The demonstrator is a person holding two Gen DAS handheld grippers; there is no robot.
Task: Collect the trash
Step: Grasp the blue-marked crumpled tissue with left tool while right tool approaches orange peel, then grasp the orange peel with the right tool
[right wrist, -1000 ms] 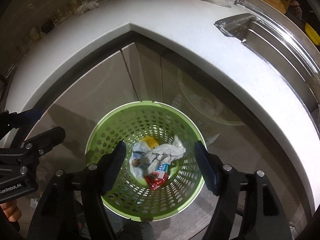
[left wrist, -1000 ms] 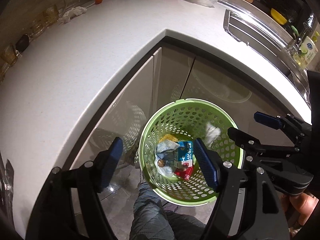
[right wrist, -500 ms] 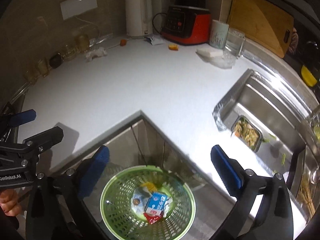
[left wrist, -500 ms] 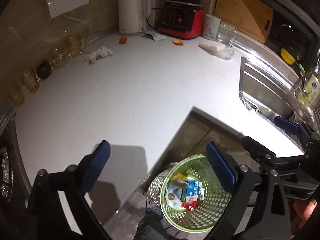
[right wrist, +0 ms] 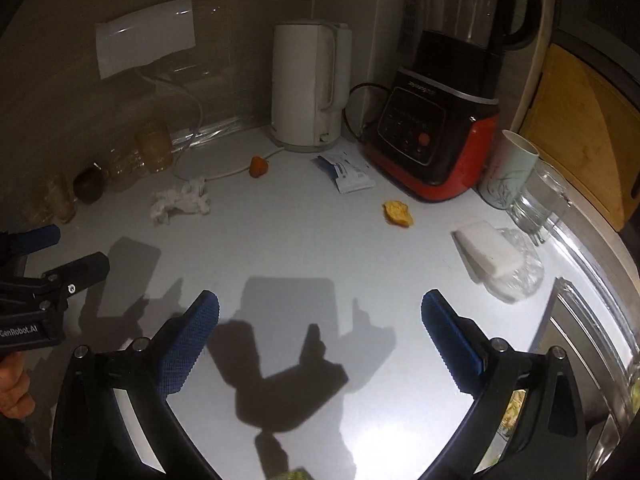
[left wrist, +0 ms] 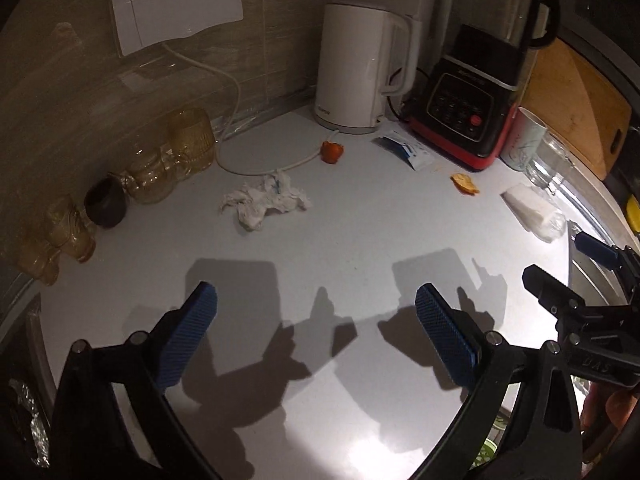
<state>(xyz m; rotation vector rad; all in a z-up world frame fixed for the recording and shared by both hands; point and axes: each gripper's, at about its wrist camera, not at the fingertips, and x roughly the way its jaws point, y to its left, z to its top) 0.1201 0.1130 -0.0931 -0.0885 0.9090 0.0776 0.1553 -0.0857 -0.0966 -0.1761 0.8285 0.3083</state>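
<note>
A white countertop [left wrist: 328,248] is seen below both grippers. At its far edge a white kettle [left wrist: 356,68] and a red-based blender [left wrist: 472,104] are stood. The left gripper [left wrist: 316,320] and right gripper [right wrist: 320,320] are held above bare counter, jaws spread wide, nothing between them. Far left, a crumpled tissue [left wrist: 266,200] is lain; a blue-white wrapper [left wrist: 404,148], an orange scrap [left wrist: 333,152] and a yellow peel [right wrist: 398,213] are scattered beyond.

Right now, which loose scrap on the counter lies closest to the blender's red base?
The blue-and-white wrapper: its edge reaches the blender. The yellow peel scrap, orange scrap and crumpled tissue lie clearly apart from it.
</note>
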